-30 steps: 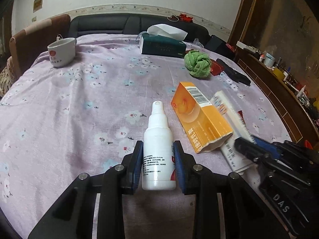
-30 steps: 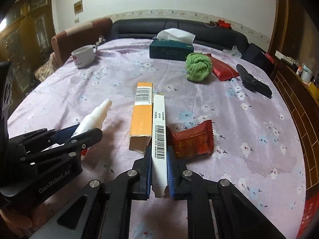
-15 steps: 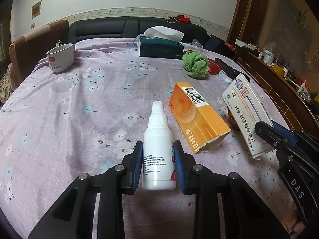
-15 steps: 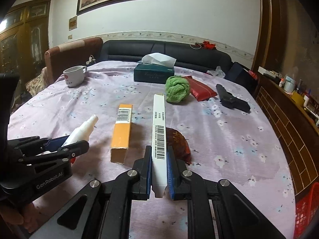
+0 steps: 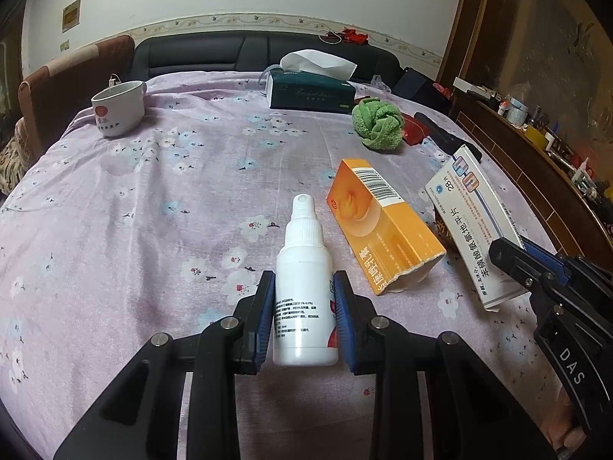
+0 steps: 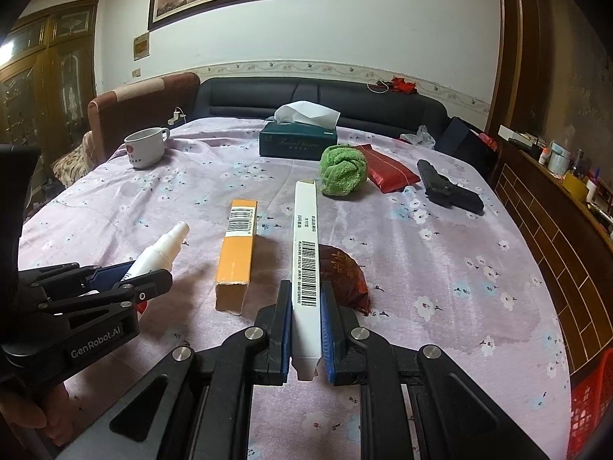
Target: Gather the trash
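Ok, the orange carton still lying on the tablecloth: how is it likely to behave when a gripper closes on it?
The orange carton is probably light and empty: its near end is torn open. The thin card walls may buckle under the pads, so a grip across its narrow sides seems safer. Lying flat on the purple tablecloth, its flat faces should slide, not roll.

My left claw [image 5: 304, 308] is clamped on the white spray bottle [image 5: 304, 287], its nozzle pointing away from me over the flowered purple cloth on the worktop [image 5: 153, 191]. Just right of it lies the orange box [image 5: 379, 226]. Further right, my right claw [image 5: 509, 264] grips the white medicine box [image 5: 465, 214], tilted up off the cloth. A green towel ball [image 5: 377, 124] sits beyond.
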`<action>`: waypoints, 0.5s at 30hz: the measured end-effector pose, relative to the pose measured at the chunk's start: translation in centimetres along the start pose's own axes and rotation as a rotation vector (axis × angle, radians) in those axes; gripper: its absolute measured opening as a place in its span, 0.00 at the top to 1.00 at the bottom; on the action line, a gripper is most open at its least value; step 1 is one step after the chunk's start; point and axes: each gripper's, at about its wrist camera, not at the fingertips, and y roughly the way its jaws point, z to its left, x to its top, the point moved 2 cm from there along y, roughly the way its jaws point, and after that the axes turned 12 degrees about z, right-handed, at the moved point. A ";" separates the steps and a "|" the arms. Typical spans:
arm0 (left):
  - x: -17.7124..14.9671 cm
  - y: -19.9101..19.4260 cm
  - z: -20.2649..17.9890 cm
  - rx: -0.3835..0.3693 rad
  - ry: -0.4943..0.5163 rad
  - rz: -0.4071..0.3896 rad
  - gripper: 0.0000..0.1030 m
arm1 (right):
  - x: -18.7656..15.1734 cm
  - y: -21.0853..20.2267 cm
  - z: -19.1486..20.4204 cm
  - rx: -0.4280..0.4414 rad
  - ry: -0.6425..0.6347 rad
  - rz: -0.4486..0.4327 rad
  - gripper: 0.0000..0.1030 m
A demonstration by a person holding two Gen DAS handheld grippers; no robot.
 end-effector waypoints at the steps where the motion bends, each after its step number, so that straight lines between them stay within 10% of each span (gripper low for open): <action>1: 0.0 0.0 0.0 0.001 0.000 0.000 0.73 | 0.0 0.0 0.0 0.001 0.001 0.000 0.87; 15: 0.0 0.1 -0.3 -0.009 0.007 0.010 0.73 | 0.0 -0.2 -0.2 0.023 -0.001 -0.001 0.87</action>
